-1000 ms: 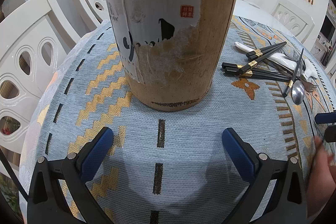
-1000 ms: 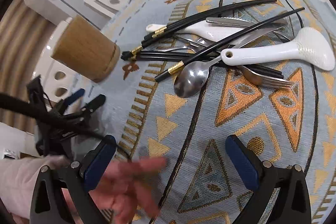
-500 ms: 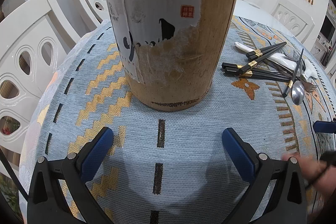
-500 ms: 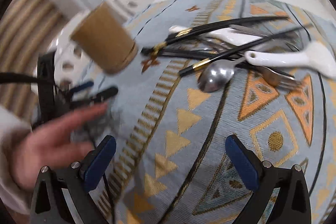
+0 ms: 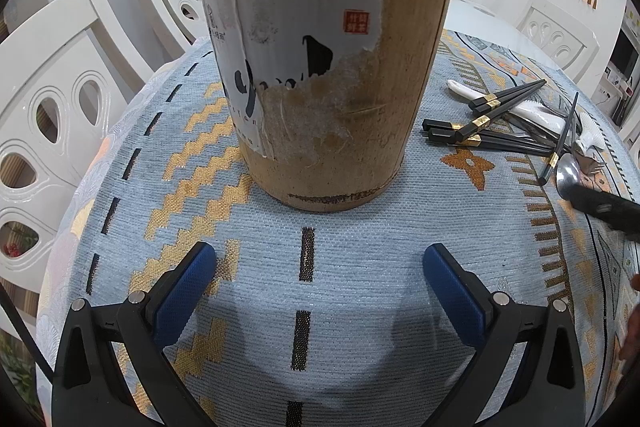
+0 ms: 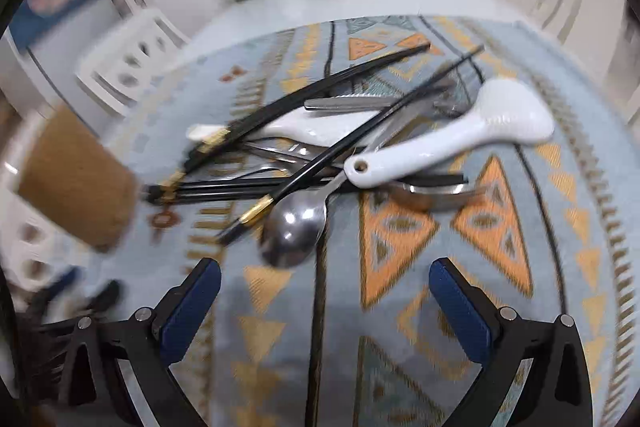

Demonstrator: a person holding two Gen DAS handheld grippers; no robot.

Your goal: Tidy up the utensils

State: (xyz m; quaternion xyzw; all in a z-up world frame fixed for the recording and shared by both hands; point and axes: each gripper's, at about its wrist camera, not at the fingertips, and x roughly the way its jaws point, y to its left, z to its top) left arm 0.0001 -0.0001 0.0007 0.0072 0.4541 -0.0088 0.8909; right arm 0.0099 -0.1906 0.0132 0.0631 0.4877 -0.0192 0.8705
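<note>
torn-label holder (image 5: 324, 67) (red seal stamp)

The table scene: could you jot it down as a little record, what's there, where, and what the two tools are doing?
holder: brown cylinder, upright, torn white label
utensil pile: black chopsticks, metal spoon, white ceramic spoon, crossed in a heap
cloth: patterned blue tablecloth
left gripper: jaws open, facing the holder
right gripper: jaws open, before the pile
</note>
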